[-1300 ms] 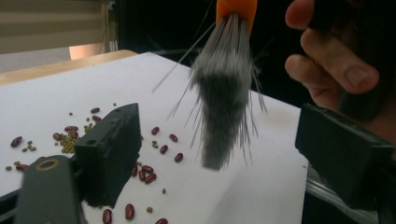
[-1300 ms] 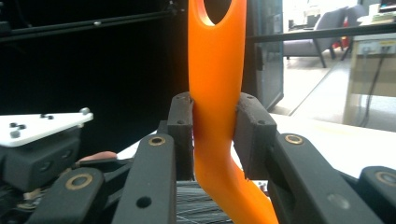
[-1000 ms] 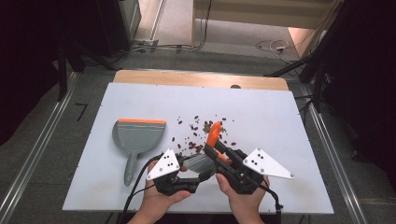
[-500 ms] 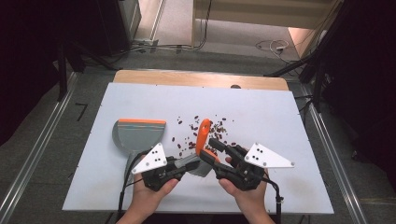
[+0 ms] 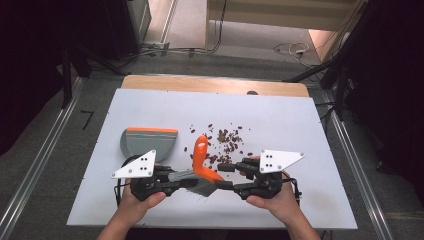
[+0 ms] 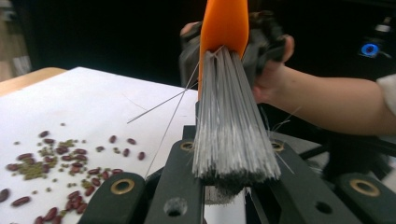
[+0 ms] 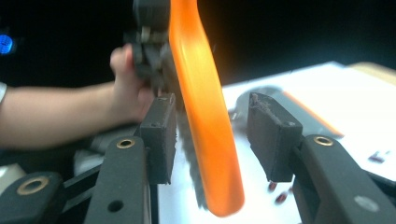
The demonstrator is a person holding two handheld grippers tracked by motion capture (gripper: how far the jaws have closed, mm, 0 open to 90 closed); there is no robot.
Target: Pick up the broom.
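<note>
Both grippers meet over the table's point(image 5: 310, 130) near edge. Left gripper point(image 5: 192, 181) is clamped on the brush's point(image 5: 200, 160) bristles; right gripper point(image 5: 225, 176), jaws just closing, stands apart around the orange handle, beside the beans point(image 5: 227, 142) and dustpan point(image 5: 149, 140).

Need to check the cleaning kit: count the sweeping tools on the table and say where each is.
2. The brush is held between the two grippers near the table's front edge, by the scattered beans. The dustpan lies on the table to their left.

White table point(image 5: 300, 125) w/ grey dustpan point(image 5: 148, 141), scattered beans point(image 5: 227, 142)
</note>
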